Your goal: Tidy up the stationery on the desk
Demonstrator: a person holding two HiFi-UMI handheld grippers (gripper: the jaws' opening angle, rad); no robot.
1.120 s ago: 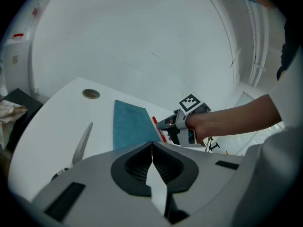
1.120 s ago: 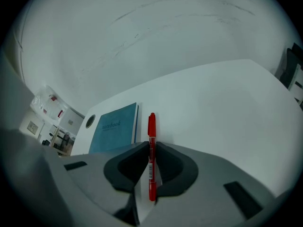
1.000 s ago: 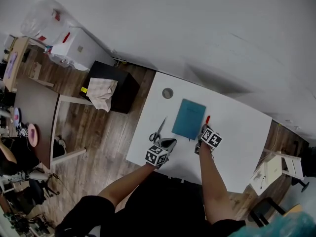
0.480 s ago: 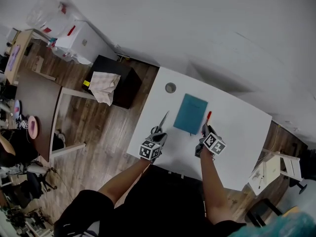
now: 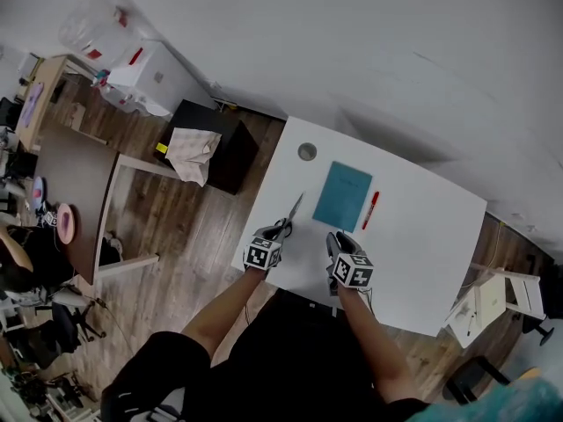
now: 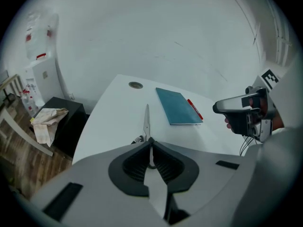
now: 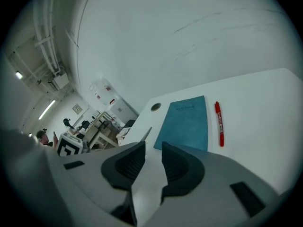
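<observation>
On the white desk (image 5: 413, 244) a teal notebook (image 5: 343, 195) lies flat, with a red pen (image 5: 371, 210) along its right side and grey scissors (image 5: 290, 215) to its left. My left gripper (image 5: 274, 235) is shut, its tips right at the scissors' black handles (image 6: 138, 138); the blade (image 6: 147, 119) points away from it. I cannot tell whether they touch. My right gripper (image 5: 338, 241) hangs near the desk's front edge, short of the notebook (image 7: 185, 123) and the pen (image 7: 219, 123). Its jaws (image 7: 152, 151) have just opened and stand apart with nothing between them.
A round cable hole (image 5: 307, 151) sits at the desk's far left corner. A black cabinet with a cloth on it (image 5: 204, 154) stands left of the desk, then a wooden table (image 5: 75, 192). A white chair (image 5: 494, 295) stands at the right.
My right gripper has let go of the red pen and pulled back toward the front edge. My left gripper has moved up to the scissors' handles, still shut. The scissors have not moved.
</observation>
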